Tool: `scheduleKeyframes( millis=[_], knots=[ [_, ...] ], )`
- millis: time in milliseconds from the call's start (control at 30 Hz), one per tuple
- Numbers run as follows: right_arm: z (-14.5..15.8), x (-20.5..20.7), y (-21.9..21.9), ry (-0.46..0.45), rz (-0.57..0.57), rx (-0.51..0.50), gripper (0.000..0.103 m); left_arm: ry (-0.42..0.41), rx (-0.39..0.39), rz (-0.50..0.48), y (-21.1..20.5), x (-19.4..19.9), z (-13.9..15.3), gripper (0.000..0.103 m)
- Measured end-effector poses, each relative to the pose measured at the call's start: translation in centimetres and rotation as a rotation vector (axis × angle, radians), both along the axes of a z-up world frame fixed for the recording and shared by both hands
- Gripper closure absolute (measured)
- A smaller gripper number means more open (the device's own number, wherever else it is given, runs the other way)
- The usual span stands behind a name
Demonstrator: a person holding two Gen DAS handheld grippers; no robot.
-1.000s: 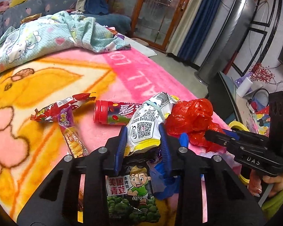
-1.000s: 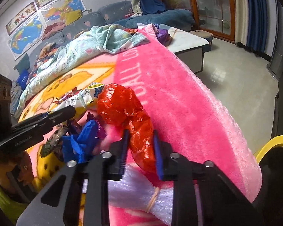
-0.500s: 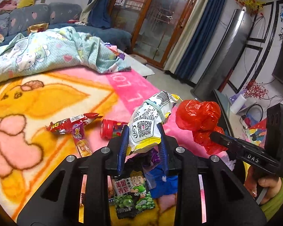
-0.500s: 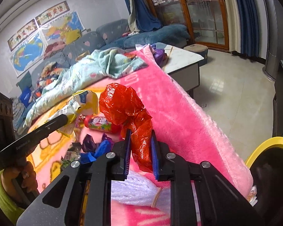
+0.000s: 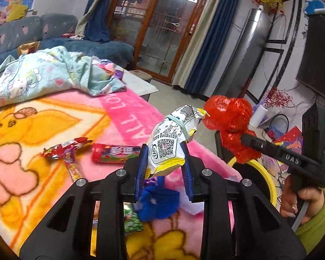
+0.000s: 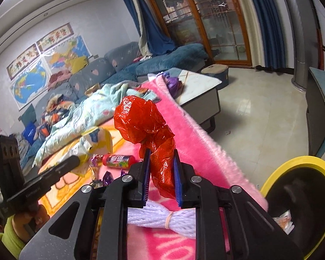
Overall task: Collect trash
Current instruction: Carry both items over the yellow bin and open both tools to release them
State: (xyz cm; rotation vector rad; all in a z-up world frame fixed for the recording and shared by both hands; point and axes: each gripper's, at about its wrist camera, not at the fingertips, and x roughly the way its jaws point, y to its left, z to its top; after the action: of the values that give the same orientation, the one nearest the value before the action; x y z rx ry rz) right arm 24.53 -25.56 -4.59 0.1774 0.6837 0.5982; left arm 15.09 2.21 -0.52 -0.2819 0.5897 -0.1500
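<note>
My left gripper point(image 5: 164, 161) is shut on a white and yellow snack bag point(image 5: 173, 138), held up above the pink blanket point(image 5: 123, 117). My right gripper point(image 6: 161, 169) is shut on a crumpled red plastic bag point(image 6: 145, 121), also lifted clear of the bed; in the left wrist view the same red bag point(image 5: 229, 119) hangs from the right gripper above a bin. A yellow-rimmed black bin point(image 6: 301, 199) stands by the bed's edge at the lower right. On the blanket lie a red candy tube point(image 5: 116, 152), red wrappers point(image 5: 64, 149), a blue wrapper point(image 5: 158, 201) and a green pea packet point(image 5: 132, 223).
A white foam net point(image 6: 162, 216) lies on the blanket under my right gripper. A rumpled light-blue quilt point(image 5: 47, 75) covers the bed's far part. Beyond it stand a grey sofa point(image 6: 119, 62), a low white table point(image 6: 197, 82) and tiled floor point(image 6: 260, 117).
Both grippers have risen off the blanket with their loads, and both views tilted up to show more of the room. The bin has come into fuller view in the right wrist view.
</note>
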Motion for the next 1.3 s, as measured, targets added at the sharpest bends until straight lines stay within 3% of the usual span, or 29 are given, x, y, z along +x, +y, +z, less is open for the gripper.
scheduleKeyframes(
  millis=[633,1300],
  knots=[
    [0.5,-1.6,-8.9,-0.006,-0.185,0.057,0.085,-0.019,0.051,-0.142,-5.9,-0.8,0.5,0.081],
    [-1.0,-2.8,-16.7,0.019,-0.384,0.035,0.085,-0.014,0.102,-0.310,-13.8,0.1,-0.4,0.081]
  ],
)
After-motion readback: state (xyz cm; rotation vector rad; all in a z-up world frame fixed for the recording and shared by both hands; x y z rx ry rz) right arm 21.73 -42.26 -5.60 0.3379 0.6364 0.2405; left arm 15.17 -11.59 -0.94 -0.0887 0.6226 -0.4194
